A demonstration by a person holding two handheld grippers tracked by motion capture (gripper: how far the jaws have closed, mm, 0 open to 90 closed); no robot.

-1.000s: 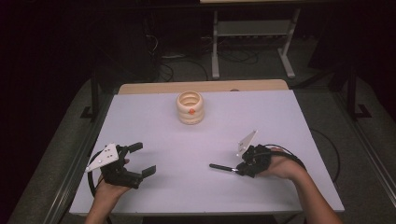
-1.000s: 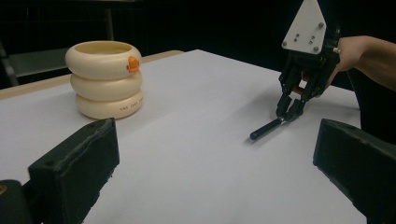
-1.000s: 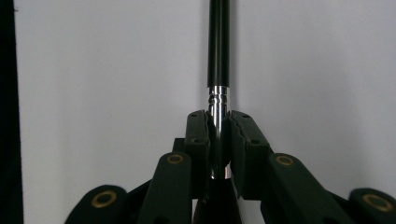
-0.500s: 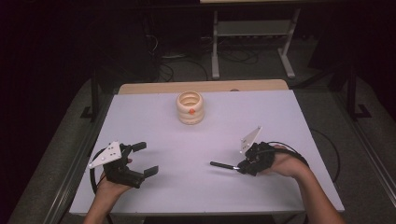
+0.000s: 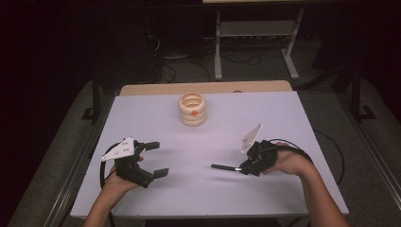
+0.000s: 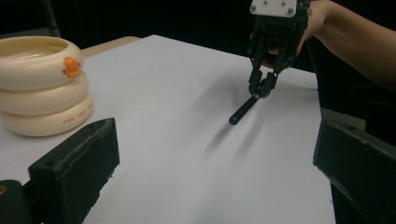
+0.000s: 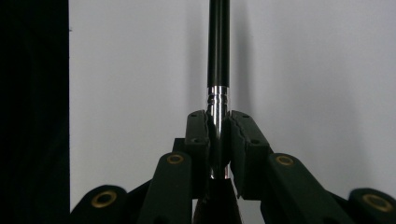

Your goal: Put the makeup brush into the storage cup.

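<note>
A thin black pen with a silver band (image 5: 223,167) lies nearly level just above the white table (image 5: 283,123), pointing left. My right gripper (image 5: 242,168) is shut on its silver end; the pads (image 7: 198,135) clamp the band in the right gripper view, and the black pen shaft (image 7: 218,42) runs straight ahead. My left gripper (image 5: 158,159) stands open at the front left with nothing between its fingers (image 6: 74,172). From the left gripper view I see the right gripper (image 6: 262,88) holding the pen (image 6: 243,111). A stack of cream rings with an orange spot (image 5: 192,109) stands at the back centre.
The ring stack (image 6: 42,88) is to the left of the left gripper's line of sight. A wooden strip (image 5: 208,88) borders the table's far edge. Behind it are a metal stand (image 5: 255,33) and floor cables in the dark.
My left gripper has shifted a little to the right and forward, still open. The right gripper and pen have hardly moved.
</note>
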